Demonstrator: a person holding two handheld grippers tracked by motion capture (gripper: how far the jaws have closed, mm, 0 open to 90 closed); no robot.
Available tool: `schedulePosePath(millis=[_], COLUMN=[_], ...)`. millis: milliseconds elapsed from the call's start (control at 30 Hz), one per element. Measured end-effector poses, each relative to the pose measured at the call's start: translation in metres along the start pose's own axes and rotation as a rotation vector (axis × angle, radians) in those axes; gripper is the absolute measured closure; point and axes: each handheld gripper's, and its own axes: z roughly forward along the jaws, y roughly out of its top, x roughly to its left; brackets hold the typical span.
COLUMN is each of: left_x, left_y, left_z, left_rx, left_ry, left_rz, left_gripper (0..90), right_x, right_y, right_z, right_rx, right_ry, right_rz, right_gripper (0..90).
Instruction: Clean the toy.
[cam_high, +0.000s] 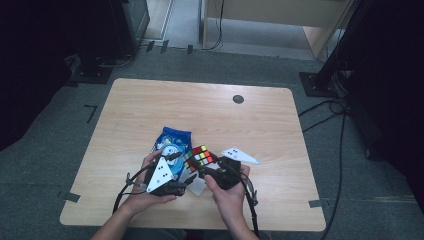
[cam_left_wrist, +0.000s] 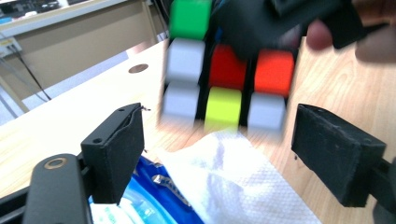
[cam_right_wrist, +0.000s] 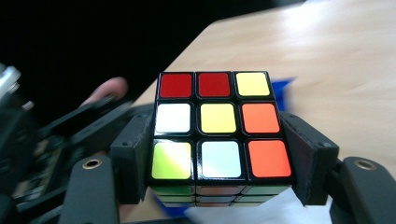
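A Rubik's cube (cam_high: 199, 157) with mixed colours is held a little above the wooden table (cam_high: 210, 115), near its front edge. My right gripper (cam_high: 203, 166) is shut on it. In the right gripper view the two pads (cam_right_wrist: 136, 144) press on opposite sides of the cube (cam_right_wrist: 215, 119), which fills the right gripper (cam_right_wrist: 218, 133). My left gripper (cam_high: 188, 179) sits just left of the cube, open. In the left gripper view the left gripper (cam_left_wrist: 219, 133) has its jaws wide apart with nothing between them, and the blurred cube (cam_left_wrist: 224, 74) hangs just beyond them.
A blue snack packet (cam_high: 173, 140) lies on the table behind my left gripper. A white paper napkin (cam_left_wrist: 233, 182) lies under the cube. A round cable hole (cam_high: 238, 99) marks the table's far side. Cables and stands ring the table on the floor.
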Motion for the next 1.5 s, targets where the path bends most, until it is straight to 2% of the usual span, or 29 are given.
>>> schedulePosePath(millis=[67,133,200,233,267,300,333,367,400,433,467,500,567,633,733,800,867,1033,1133,1167,1200,1300,1333,1367,1400,1433,1467,1500], left_x=[0.003,0.007,0.012,0.014,0.016,0.019,0.022,0.025,0.029,0.032,0.035,0.039,0.045,0.050,0.056,0.061,0.064,0.071,0.073,0.073,0.074,0.080,0.083,0.087,0.091,0.095,0.098,0.100], left_y=[0.000,-0.001,-0.003,-0.004,-0.005,-0.006,-0.006,-0.006,-0.007,-0.007,-0.008,-0.009,-0.010,-0.011,-0.012,-0.014,-0.015,-0.017,-0.018,-0.018,-0.018,-0.019,-0.021,-0.022,-0.024,-0.026,-0.028,-0.031], left_z=[-0.001,-0.003,-0.006,-0.007,-0.009,-0.011,-0.013,-0.016,-0.018,-0.020,-0.021,-0.023,-0.026,-0.029,-0.033,-0.034,-0.034,-0.036,-0.037,-0.038,-0.039,-0.045,-0.048,-0.051,-0.054,-0.058,-0.062,-0.065], left_rx=[0.001,0.004,0.007,0.009,0.010,0.010,0.007,0.005,0.002,0.005,0.008,0.009,0.013,0.005,0.000,0.005,0.010,0.017,0.018,0.018,0.020,0.023,0.024,0.022,0.024,0.030,0.032,0.032], left_ry=[0.007,0.014,0.017,0.027,0.032,0.042,0.055,0.066,0.077,0.093,0.112,0.121,0.145,0.153,0.170,0.181,0.187,0.207,0.209,0.213,0.218,0.237,0.246,0.251,0.256,0.265,0.277,0.283], left_rz=[-0.015,-0.034,-0.053,-0.063,-0.071,-0.079,-0.088,-0.104,-0.117,-0.128,-0.144,-0.156,-0.181,-0.201,-0.231,-0.250,-0.269,-0.289,-0.294,-0.291,-0.287,-0.295,-0.309,-0.327,-0.341,-0.350,-0.362,-0.375], left_gripper=[16.4,15.8,15.7,15.7,15.7,15.7,15.7,15.7,15.7,15.7,15.7,15.7,15.7,15.7,15.7,15.8,15.8,15.8,15.8,15.7,15.7,15.6,15.2,15.1,15.1,15.1,15.0,15.0], right_x=[-0.011,-0.024,-0.039,-0.054,-0.054,-0.062,-0.076,-0.076,-0.080,-0.088,-0.088,-0.092,-0.093,-0.094,-0.096,-0.101,-0.105,-0.110,-0.111,-0.111,-0.107,-0.103,-0.100,-0.095,-0.096,-0.096,-0.102,-0.102], right_y=[0.006,0.008,0.008,0.005,0.005,0.004,0.001,0.001,-0.001,-0.005,-0.005,-0.009,-0.011,-0.012,-0.014,-0.016,-0.017,-0.016,-0.018,-0.018,-0.014,-0.006,-0.003,0.005,0.009,0.009,0.014,0.014], right_z=[-0.006,-0.009,-0.008,-0.005,-0.005,-0.002,0.002,0.002,0.005,0.010,0.010,0.016,0.018,0.020,0.022,0.024,0.022,0.019,0.021,0.021,0.016,0.006,0.000,-0.016,-0.026,-0.026,-0.046,-0.046], right_rx=[-0.033,-0.050,-0.043,-0.032,-0.032,-0.022,-0.004,-0.004,0.008,0.032,0.032,0.045,0.053,0.047,0.052,0.078,0.071,0.084,0.093,0.090,0.069,0.045,0.031,-0.005,-0.022,-0.022,-0.049,-0.049], right_ry=[-0.069,-0.170,-0.265,-0.346,-0.346,-0.376,-0.423,-0.423,-0.450,-0.487,-0.487,-0.519,-0.525,-0.525,-0.549,-0.554,-0.549,-0.553,-0.558,-0.545,-0.520,-0.493,-0.490,-0.508,-0.502,-0.502,-0.473,-0.473], right_rz=[-0.038,-0.088,-0.129,-0.154,-0.154,-0.156,-0.155,-0.155,-0.160,-0.184,-0.184,-0.218,-0.232,-0.237,-0.268,-0.268,-0.252,-0.246,-0.250,-0.253,-0.250,-0.224,-0.219,-0.224,-0.222,-0.222,-0.194,-0.194], right_gripper=[34.5,34.4,34.4,34.4,34.4,34.4,34.4,34.4,34.5,34.4,34.4,34.4,34.5,34.4,34.4,34.0,34.1,33.5,29.0,24.8,16.6,14.5,13.7,11.7,8.7,8.7,2.7,2.7])
